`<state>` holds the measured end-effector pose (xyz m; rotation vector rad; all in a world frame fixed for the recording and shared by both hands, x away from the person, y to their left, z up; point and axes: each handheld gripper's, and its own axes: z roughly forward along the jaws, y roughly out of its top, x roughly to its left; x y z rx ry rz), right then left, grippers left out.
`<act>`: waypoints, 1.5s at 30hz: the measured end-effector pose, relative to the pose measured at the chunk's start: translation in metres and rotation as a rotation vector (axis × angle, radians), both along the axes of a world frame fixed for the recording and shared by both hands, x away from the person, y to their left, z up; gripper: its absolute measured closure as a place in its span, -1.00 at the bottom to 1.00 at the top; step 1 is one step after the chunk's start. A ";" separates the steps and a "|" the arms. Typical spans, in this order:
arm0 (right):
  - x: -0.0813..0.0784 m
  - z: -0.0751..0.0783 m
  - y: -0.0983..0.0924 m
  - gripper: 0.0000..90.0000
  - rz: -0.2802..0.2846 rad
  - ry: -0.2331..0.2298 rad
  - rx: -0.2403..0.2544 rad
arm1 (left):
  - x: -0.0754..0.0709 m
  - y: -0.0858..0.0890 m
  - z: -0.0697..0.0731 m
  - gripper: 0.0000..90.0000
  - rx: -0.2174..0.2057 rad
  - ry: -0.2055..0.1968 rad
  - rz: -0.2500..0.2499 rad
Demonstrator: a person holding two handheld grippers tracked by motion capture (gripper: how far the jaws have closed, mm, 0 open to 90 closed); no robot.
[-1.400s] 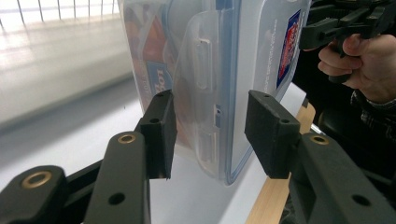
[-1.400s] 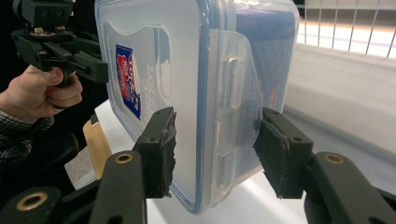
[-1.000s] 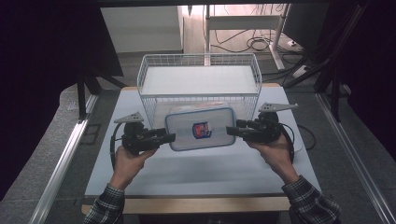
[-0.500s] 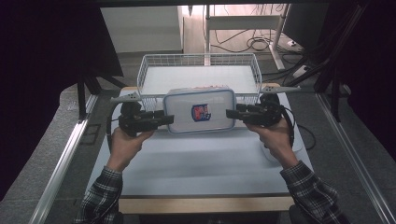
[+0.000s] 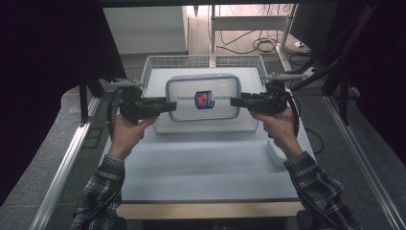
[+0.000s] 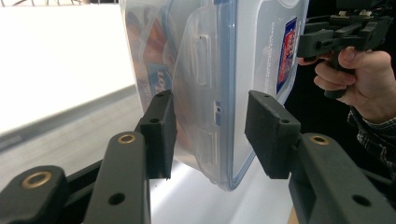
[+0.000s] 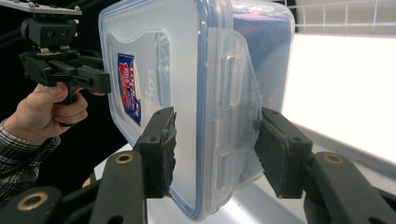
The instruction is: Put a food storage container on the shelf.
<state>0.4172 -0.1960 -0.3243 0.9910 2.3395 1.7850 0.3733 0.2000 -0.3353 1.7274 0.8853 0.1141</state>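
A clear plastic container (image 5: 203, 98) with a blue-rimmed lid and a red and blue label hangs in the air over the near rim of the wire basket (image 5: 201, 58). My left gripper (image 5: 170, 105) is shut on its left end and my right gripper (image 5: 237, 101) on its right end. In the left gripper view the container (image 6: 210, 70) stands on edge between the pads (image 6: 161, 126), which clamp its side latch, and the right gripper (image 6: 345, 32) shows beyond. In the right gripper view the pads (image 7: 161, 149) squeeze the container (image 7: 187, 70) at its other latch, with the left gripper (image 7: 60, 60) behind.
The white wire basket stands at the far end of the white table (image 5: 201, 163). Metal rails (image 5: 67, 163) run along both sides of the table. Cables (image 5: 261, 45) lie on the floor beyond it.
Both grippers have lifted the container off the table and carried it away from the person, up to the wire basket. The grip on both ends is unchanged.
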 end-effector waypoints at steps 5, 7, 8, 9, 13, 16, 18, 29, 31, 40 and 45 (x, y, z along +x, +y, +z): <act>0.014 0.009 0.002 0.10 -0.010 -0.001 0.009 | 0.015 0.002 0.009 0.20 -0.011 0.004 0.005; 0.019 0.013 0.003 0.10 -0.017 -0.003 0.014 | 0.021 0.002 0.011 0.20 -0.014 0.004 0.005; 0.022 0.015 0.003 0.10 -0.020 -0.005 0.014 | 0.024 0.002 0.013 0.20 -0.013 0.006 0.005; 0.024 0.016 0.003 0.10 -0.023 -0.005 0.012 | 0.027 0.002 0.014 0.19 -0.016 0.008 0.006; 0.034 0.019 0.004 0.10 -0.033 -0.001 0.019 | 0.038 0.001 0.018 0.19 -0.010 0.015 0.014; 0.042 0.018 0.004 0.09 -0.044 0.011 0.022 | 0.047 -0.001 0.018 0.17 -0.004 0.023 0.024; 0.047 0.017 0.005 0.09 -0.053 0.018 0.020 | 0.054 -0.002 0.018 0.16 0.002 0.033 0.028; 0.067 0.011 0.004 0.08 -0.079 0.050 0.008 | 0.073 -0.005 0.010 0.14 -0.015 0.066 0.044; 0.070 0.010 0.004 0.08 -0.077 0.060 0.018 | 0.075 -0.005 0.010 0.14 -0.017 0.068 0.050; 0.073 0.014 0.007 0.03 -0.098 0.064 -0.015 | 0.077 -0.006 0.012 0.08 0.024 0.035 0.088; 0.075 0.017 0.011 -0.03 -0.115 0.045 -0.054 | 0.078 -0.009 0.011 0.07 0.048 0.033 0.101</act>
